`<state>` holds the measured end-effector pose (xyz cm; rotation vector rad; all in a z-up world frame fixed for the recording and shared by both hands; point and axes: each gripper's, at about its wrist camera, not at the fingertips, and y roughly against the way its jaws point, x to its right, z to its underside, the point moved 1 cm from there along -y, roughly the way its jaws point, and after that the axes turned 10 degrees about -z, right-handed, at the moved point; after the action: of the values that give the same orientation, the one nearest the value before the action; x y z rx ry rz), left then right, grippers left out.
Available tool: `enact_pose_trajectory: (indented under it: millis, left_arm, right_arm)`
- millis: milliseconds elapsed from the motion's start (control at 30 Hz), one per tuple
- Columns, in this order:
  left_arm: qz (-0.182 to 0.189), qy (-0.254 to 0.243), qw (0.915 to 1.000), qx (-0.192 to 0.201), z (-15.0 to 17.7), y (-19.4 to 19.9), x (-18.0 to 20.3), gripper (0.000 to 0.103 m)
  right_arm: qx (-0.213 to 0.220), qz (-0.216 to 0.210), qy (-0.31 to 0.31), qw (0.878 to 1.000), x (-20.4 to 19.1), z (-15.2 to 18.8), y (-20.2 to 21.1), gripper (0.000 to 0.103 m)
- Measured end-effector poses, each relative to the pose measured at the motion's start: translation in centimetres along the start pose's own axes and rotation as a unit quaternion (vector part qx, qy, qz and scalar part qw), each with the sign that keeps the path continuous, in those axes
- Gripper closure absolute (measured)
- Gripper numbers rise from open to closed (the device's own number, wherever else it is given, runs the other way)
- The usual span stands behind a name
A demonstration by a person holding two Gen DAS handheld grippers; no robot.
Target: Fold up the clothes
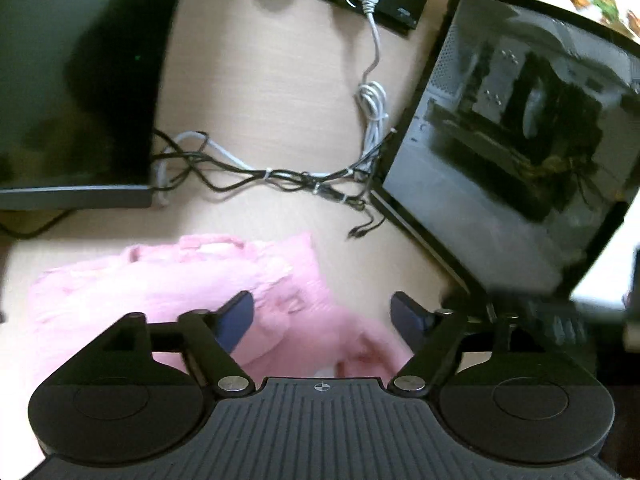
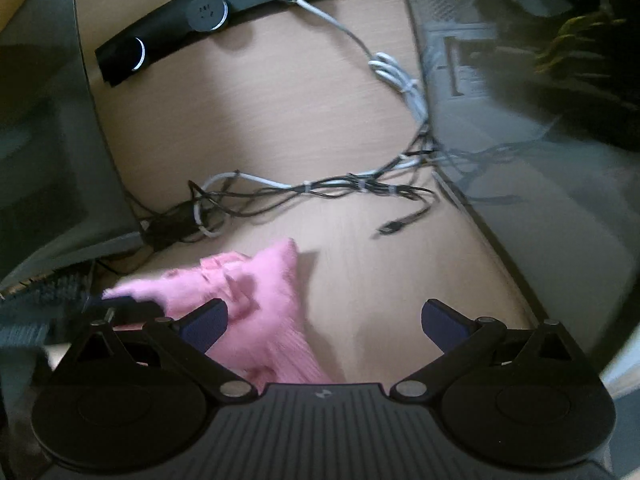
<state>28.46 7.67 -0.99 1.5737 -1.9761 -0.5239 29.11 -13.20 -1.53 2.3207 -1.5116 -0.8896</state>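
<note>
Pink knitted garment (image 1: 168, 292) lies bunched on the light wooden desk (image 1: 272, 92), lower left of the left wrist frame and lower centre-left of the right wrist frame, rumpled in loose ridges with one corner peaked toward the cable tangle (image 2: 304, 192). No neat flat fold is visible; whether it sits mid-fold or merely heaped cannot be settled from these views. Left gripper (image 1: 322, 318): fingers spread wide, nothing between them, poised over the garment's right portion. Right gripper (image 2: 324, 324): fingers likewise parted and empty, left finger (image 2: 206, 326) over the fabric's edge, right finger over bare desk. Judgement: the cloth is soft, light and limp, will sag and drag when lifted, not fragile. Best hold is a pinch at an outer edge or corner, one per gripper, clear of the cables and the glass-sided computer case (image 1: 520, 128) in the right of frame
</note>
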Motion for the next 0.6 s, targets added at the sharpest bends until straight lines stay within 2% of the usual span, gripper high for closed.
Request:
enact_pose_trajectory:
  millis: [133,233,300,367,400,433,500,600]
  left_arm:
    - [-0.041,0.032,0.9986,-0.012,1.1,1.4,-3.1,0.011]
    - [-0.07,0.065,0.9953,-0.013,1.4,2.4,-5.2,0.01]
    - [-0.081,0.079,0.9936,-0.009,1.4,2.9,-6.1,0.009]
    - [-0.088,0.08,0.993,-0.004,1.1,3.4,-6.8,0.009]
    - [-0.091,0.077,0.9928,0.0,0.8,3.6,-6.9,0.009]
    - [-0.093,0.074,0.9929,0.005,0.5,3.7,-7.2,0.009]
    - [-0.087,0.075,0.9933,0.017,-0.4,3.4,-7.4,0.008]
    - [-0.071,0.07,0.9947,0.023,-1.3,2.0,-7.6,0.007]
  right_arm:
    - [-0.013,-0.054,0.033,0.998,-2.5,-1.2,-4.1,0.001]
    - [-0.045,-0.081,0.028,0.995,-4.0,-1.3,-8.7,0.013]
    - [-0.084,-0.089,0.017,0.992,-4.3,-0.6,-11.7,0.018]
    - [-0.128,-0.096,0.007,0.987,-4.6,0.1,-14.8,0.047]
    - [-0.137,-0.101,0.01,0.985,-4.9,0.1,-15.4,0.07]
    - [-0.13,-0.108,0.021,0.985,-5.4,-0.3,-14.9,0.081]
    - [-0.12,-0.114,0.044,0.985,-6.0,-1.0,-14.0,0.081]
    - [-0.12,-0.088,0.079,0.986,-5.2,-1.5,-13.6,0.082]
